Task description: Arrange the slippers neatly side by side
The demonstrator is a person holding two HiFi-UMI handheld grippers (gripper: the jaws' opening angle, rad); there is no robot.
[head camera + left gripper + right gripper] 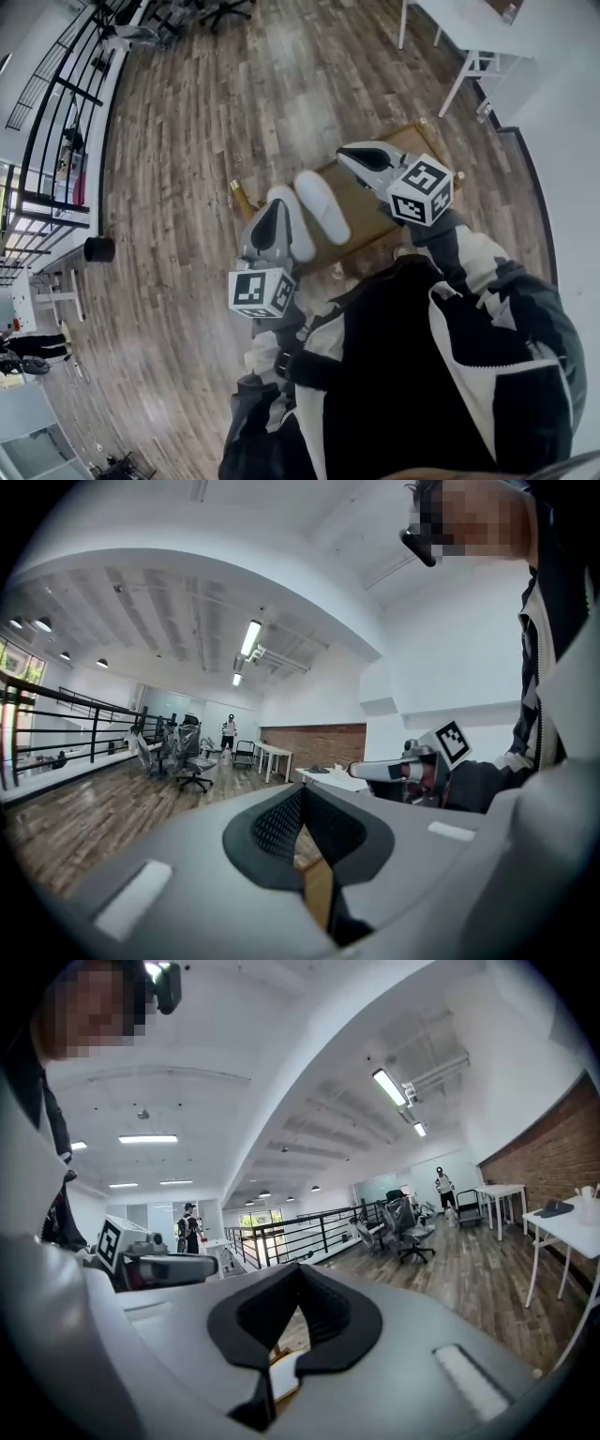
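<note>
In the head view two white slippers lie far below on a brown mat (367, 217): one slipper (322, 206) shows whole, the other (300, 236) is partly hidden behind my left gripper. Both grippers are held high above the floor, level with each other. My left gripper (274, 206) is shut, its dark pads meeting with nothing between them (300, 797). My right gripper (347, 156) is shut and empty too (300, 1277). Each gripper view shows the other gripper off to the side, the right gripper (389, 771) and the left gripper (178, 1267).
Wooden plank floor all around. A small yellowish object (240, 195) lies at the mat's left corner. A black bin (98, 248) stands by the railing (56, 103) at left. A white table (469, 37) stands at top right. Office chairs (412, 1227) stand further off.
</note>
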